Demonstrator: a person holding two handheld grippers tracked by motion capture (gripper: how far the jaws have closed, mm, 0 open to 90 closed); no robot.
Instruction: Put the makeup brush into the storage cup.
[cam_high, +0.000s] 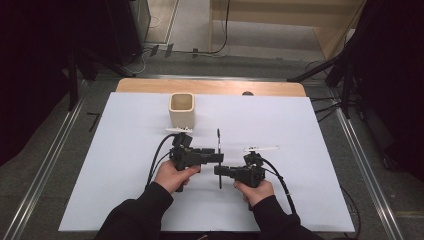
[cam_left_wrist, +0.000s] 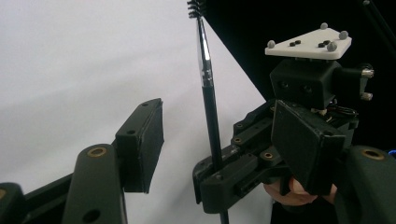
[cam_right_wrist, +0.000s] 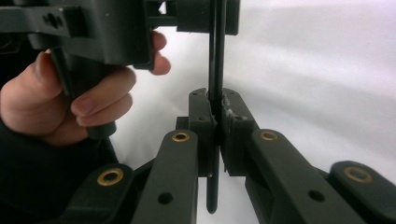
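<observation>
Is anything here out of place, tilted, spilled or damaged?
Nothing stands out. The right gripper is shut on a thin black rod with a small brush-like tip, the left gripper is open around it, and the beige cup stands upright on the white table.

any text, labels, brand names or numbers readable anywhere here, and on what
None can be read.
The thin black rod has a chrome band with fine marks, too small to tell whether they are writing.
The beige cup, the white table sheet and the grey plate on the right gripper bear no print that I can see; the plate has only dark dots and small grey balls.
</observation>
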